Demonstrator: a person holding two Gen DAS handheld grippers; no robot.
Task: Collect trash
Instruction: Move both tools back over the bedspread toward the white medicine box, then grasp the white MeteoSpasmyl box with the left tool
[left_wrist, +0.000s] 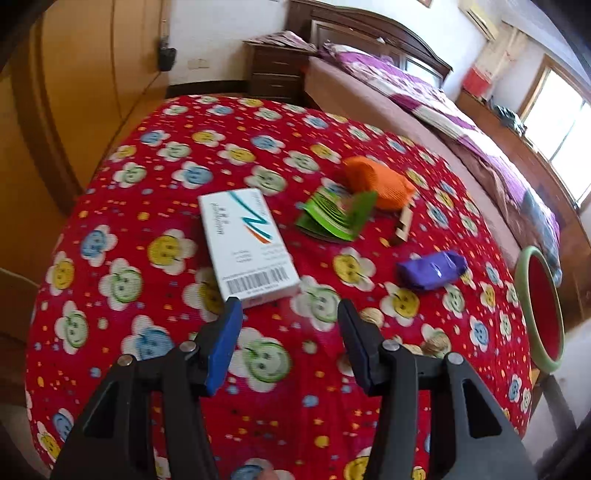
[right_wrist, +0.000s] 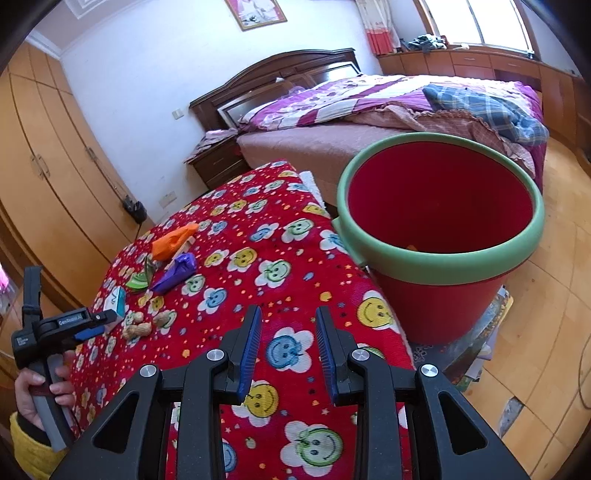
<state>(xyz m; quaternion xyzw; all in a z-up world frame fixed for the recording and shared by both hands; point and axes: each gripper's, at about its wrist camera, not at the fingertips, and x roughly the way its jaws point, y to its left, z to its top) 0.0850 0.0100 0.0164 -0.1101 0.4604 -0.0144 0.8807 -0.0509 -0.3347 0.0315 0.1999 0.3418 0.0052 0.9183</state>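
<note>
Red flowered cloth (left_wrist: 155, 362): left gripper (left_wrist: 290, 314) half open, empty, so straddle white box (left_wrist: 247, 243) squarely; right gripper (right_wrist: 288, 325) narrow, empty.

A home bedroom: made bed (right_wrist: 369, 110), wooden wardrobe (right_wrist: 44, 155), nightstand (left_wrist: 275, 70).

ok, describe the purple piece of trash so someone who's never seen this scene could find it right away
Start at the table under the red smiley-flower cloth, with the red bucket beside it. Among the litter mid-table, the purple wrapper is the piece lying nearest the bucket, in front of the orange bag and green packet. It is the only purple item, a crumpled glossy bundle.
</note>
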